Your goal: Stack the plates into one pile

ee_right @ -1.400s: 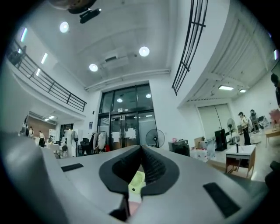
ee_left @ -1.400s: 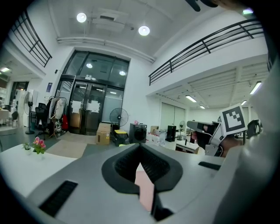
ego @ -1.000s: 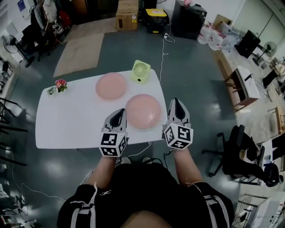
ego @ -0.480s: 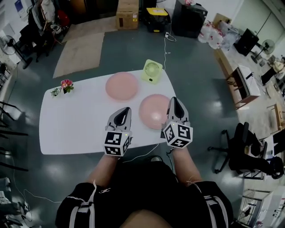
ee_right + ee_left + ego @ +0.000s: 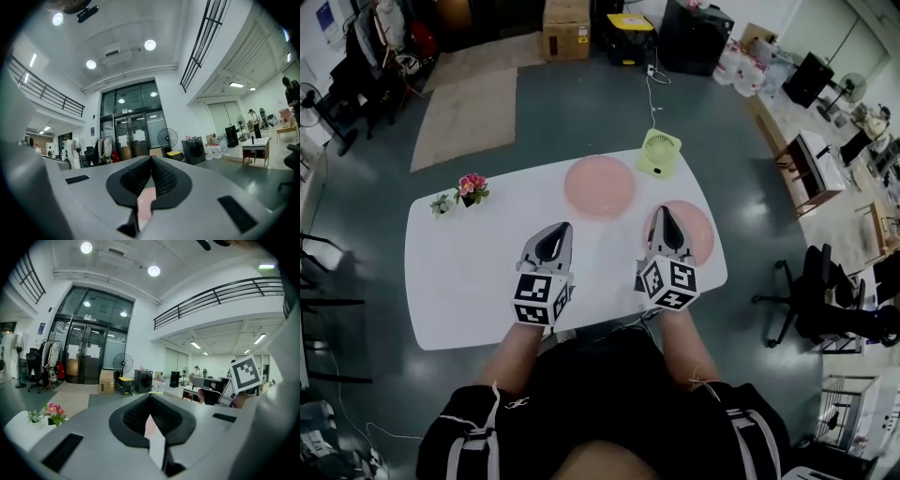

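Between the fingers of left gripper (image 5: 553, 234) and right gripper (image 5: 665, 217) alike, nothing, both pairs pressed together. Under the right pair, overlapped at its left side, near plate (image 5: 698, 234); farther out beside fan (image 5: 659, 153), far plate (image 5: 600, 186), apart, on table (image 5: 478, 272).

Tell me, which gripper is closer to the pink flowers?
Left. In the head view, the left gripper is right of and below the flowers. The right gripper is farther right, overlapping the near pink plate.
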Available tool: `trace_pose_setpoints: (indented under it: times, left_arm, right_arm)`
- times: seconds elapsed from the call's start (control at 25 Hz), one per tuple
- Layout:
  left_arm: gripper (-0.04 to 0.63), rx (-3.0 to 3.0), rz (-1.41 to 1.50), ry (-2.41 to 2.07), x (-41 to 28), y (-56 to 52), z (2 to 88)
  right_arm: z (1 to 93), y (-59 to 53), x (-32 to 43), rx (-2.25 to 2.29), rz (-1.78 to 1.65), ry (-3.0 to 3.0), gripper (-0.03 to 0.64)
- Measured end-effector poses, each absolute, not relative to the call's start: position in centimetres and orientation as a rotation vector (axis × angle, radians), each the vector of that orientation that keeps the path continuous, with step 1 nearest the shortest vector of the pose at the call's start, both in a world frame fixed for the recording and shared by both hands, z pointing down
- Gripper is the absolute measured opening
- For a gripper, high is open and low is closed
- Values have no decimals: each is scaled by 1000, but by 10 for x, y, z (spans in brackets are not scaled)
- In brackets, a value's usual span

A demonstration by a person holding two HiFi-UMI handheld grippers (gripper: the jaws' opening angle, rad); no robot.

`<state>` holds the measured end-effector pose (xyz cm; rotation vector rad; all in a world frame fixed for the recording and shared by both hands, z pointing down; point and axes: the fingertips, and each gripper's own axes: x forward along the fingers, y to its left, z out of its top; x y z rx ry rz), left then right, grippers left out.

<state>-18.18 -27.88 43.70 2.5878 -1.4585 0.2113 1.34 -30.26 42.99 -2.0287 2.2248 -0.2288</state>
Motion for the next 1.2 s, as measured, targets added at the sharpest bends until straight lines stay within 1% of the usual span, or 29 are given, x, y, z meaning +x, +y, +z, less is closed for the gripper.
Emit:
trace_pose_setpoints:
  times: [0.24, 0.4, 0.56, 0.6, 0.64, 0.68, 0.92, 1.2]
  left_arm:
    - [11, 2560, 173, -1490, -203, -295, 442]
    - [11, 2550, 195, -1471, -205, -300, 452]
    - [11, 2565, 184, -1490, -208, -309, 443]
    - [11, 2572, 184, -1496, -208, -311, 442]
    - [11, 2576, 183, -1502, -209, -313, 440]
    - [11, 2578, 181, -1509, -210, -315, 439]
    - [12, 2567, 197, -1554, -224, -325, 435]
    - [12, 2510, 218, -1618, -246, -334, 442]
  right_arm:
    - [442, -323, -17, -2010, -257, 2274, 15]
    - [448, -329, -19, -2023, -265, 2263, 15]
    - [453, -337, -18, -2026, -275, 2249, 17]
    - [454, -339, -18, -2014, -284, 2246, 33]
    - [458, -344, -19, -2002, -305, 2245, 120]
    - [463, -349, -19, -1997, -337, 2241, 168]
    - [517, -395, -14, -2075, -593, 2177, 207]
    - [632, -435, -14, -2228, -1034, 2120, 213]
